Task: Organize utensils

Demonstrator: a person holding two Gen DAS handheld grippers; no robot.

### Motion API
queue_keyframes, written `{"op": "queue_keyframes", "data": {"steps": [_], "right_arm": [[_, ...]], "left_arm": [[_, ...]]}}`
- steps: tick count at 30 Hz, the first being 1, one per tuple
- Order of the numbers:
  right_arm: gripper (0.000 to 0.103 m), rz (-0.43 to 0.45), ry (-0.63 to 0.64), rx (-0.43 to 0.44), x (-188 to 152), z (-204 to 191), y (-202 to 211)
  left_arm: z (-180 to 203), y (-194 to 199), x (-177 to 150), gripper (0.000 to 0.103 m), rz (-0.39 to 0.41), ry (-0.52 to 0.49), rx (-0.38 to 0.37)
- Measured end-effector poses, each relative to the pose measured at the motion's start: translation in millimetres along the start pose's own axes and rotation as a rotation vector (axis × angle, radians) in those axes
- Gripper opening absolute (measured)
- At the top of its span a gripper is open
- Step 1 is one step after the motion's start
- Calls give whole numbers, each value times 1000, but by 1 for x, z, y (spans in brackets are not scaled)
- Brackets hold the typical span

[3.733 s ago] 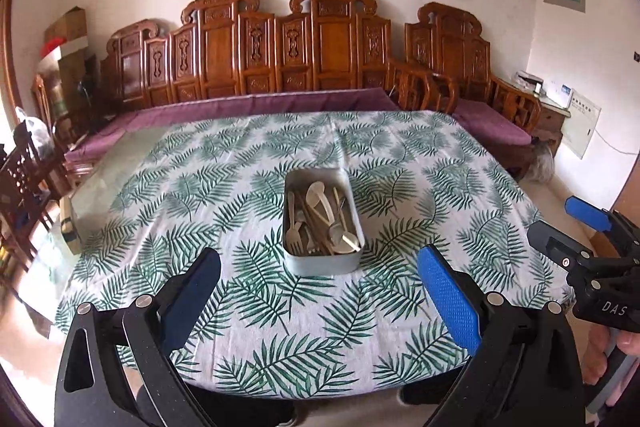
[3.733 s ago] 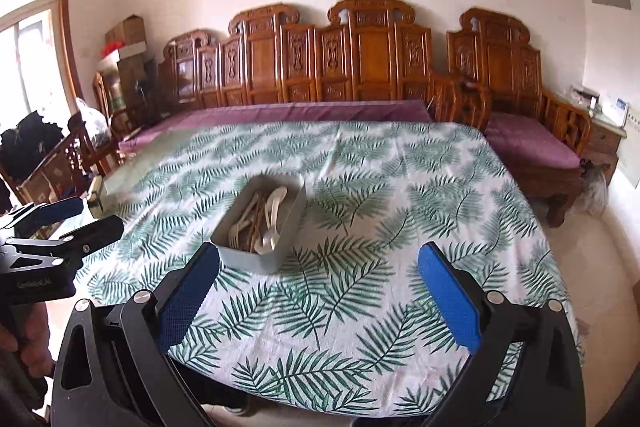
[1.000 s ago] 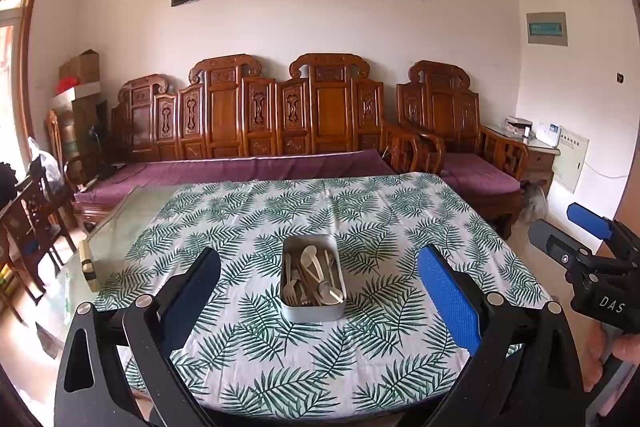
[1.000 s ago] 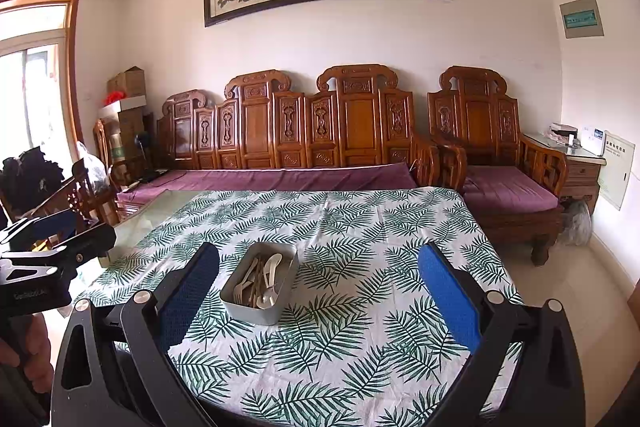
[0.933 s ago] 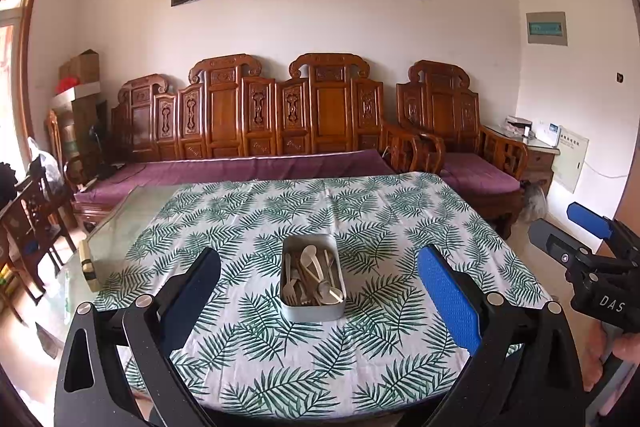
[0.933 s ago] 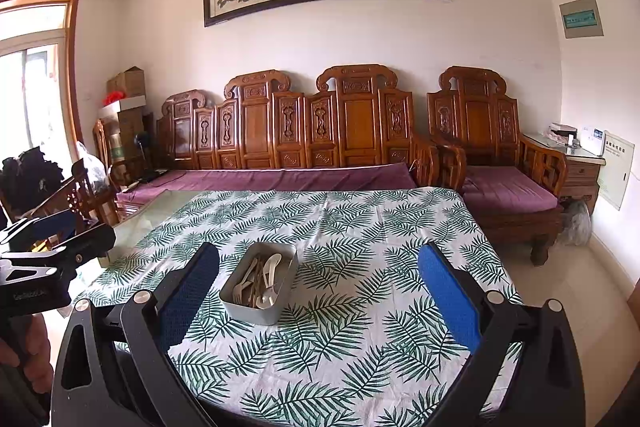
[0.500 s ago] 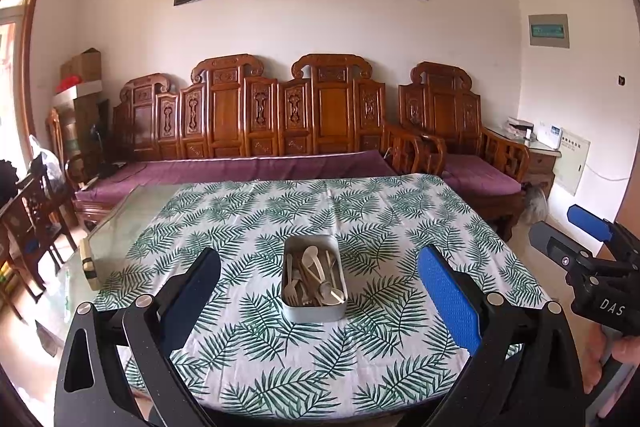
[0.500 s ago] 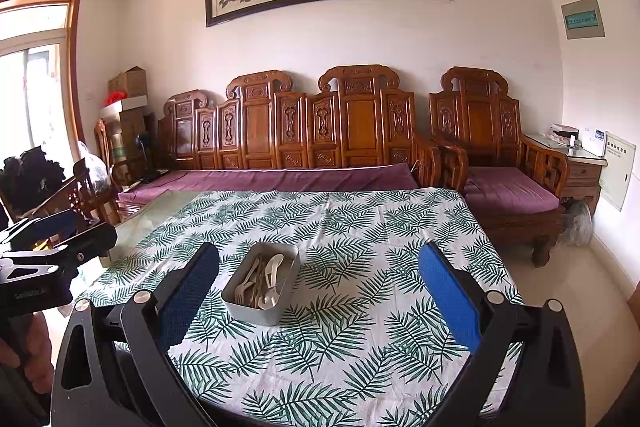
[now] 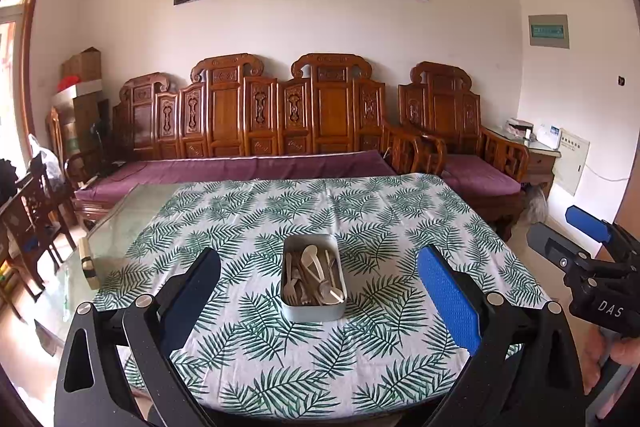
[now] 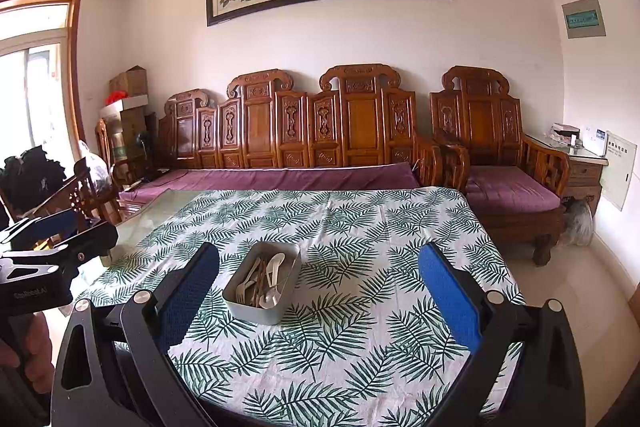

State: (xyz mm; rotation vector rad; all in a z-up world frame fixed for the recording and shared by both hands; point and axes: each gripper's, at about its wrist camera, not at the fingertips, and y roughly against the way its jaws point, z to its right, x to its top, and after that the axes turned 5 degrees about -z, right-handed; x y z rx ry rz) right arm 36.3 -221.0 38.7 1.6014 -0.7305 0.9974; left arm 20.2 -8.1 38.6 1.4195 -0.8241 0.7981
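We hold the left gripper (image 9: 318, 291) and right gripper (image 10: 318, 291) spread wide and empty, back from the table (image 9: 400, 211) – a survey stance, we judge. The tin (image 9: 313, 311) of utensils (image 9: 314, 277) (all jumbled) sits at twelve o'clock.

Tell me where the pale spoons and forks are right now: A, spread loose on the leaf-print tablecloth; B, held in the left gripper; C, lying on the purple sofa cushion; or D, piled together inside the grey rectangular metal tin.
D: the pale spoons and forks all lie heaped inside the grey rectangular metal tin on the leaf-print tablecloth, and both the left gripper and the right gripper are open and hold nothing.
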Motion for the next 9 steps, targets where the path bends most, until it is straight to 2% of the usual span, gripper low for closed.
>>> {"op": "queue_keyframes", "data": {"steps": [9], "right_arm": [[100,-3,-2,1,-1,0,0]], "left_arm": [[1,-2,-1,95,-2,2,12]]}}
